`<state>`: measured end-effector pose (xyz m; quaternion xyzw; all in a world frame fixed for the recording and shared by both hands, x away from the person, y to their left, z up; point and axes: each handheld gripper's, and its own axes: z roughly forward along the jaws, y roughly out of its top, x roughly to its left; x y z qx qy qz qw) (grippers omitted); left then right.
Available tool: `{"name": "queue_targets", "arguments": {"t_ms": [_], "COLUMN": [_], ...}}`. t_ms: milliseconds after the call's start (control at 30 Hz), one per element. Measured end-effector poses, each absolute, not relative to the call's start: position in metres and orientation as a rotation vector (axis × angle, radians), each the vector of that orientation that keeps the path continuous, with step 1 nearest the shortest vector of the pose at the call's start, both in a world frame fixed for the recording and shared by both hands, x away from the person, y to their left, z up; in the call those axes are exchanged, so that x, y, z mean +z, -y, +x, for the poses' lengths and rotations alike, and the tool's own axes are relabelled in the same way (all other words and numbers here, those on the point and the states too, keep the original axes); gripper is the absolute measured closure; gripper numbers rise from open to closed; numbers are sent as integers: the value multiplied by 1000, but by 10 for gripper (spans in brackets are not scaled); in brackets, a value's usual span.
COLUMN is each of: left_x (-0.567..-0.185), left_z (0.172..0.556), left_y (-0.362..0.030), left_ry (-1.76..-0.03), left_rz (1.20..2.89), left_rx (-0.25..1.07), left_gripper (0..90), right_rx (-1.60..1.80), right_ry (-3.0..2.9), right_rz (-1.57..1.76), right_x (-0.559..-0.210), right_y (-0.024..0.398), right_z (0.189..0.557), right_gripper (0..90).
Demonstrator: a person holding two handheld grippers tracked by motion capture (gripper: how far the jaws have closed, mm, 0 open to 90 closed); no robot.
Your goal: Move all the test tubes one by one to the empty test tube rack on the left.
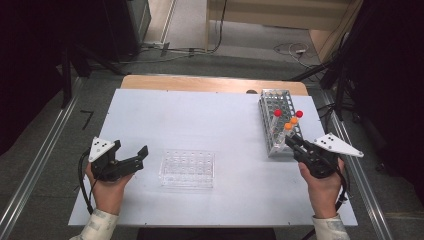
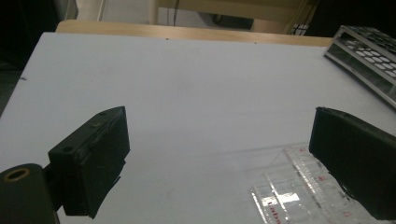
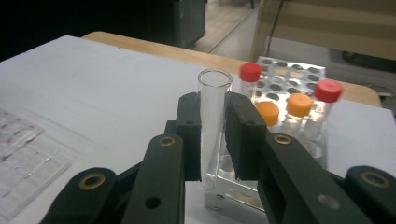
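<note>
Near edge, two forearms entering: left hand-held gripper (image 1: 131, 159) at near left, jaws spread wide, nothing between them. Right hand-held gripper (image 3: 213, 140) at near right, jaws pressed onto an uncapped clear glass tube (image 3: 213, 121), pinching it on both sides below its open mouth.

White surface (image 1: 200, 115): large, mostly bare, wooden strip along the far edge.

Metal tube rack (image 1: 276, 120): far right, long side running near to far. Holds capped tubes, two red caps (image 3: 251, 71) and two orange caps (image 3: 299, 103), grouped toward the near end.

Clear plastic well tray (image 1: 187, 169): near centre, flat, just right of the left hand-held gripper, well apart from the rack.

Held tube: long axis upright, lower end at the near end of the rack; whether seated in a hole or already lifted out, cannot tell.

Governing relation: tray lies to the left of the held tube, across open surface. Right hand carries the tube; left hand much nearer the tray. Judged step: tube being drawn from the rack, upright attitude to be kept. Risk judged: tilt or slip of smooth glass between the pads.
</note>
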<state>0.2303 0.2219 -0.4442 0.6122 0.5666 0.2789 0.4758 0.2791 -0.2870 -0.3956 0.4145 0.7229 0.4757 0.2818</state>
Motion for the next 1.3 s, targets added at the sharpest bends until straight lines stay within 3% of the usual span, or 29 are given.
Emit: {"name": "queue_targets", "arguments": {"t_ms": [700,867,1300], "left_x": [-419,-415,-411], "left_z": [251,263,287], "left_y": [-143,-113,-50], "left_ry": [-1177,-1088,-967], "left_rz": [1642,1696,1780], "left_rx": [577,525,480], "left_gripper": [98,188,249], "right_rx": [1301,1313,1305], "right_ry": [-2139,-2158,-2190], "right_rz": [983,971,958], "right_x": [-416,-422,-436], "right_y": [219,207,187], "right_z": [283,290,299], "right_gripper": [742,742,742]}}
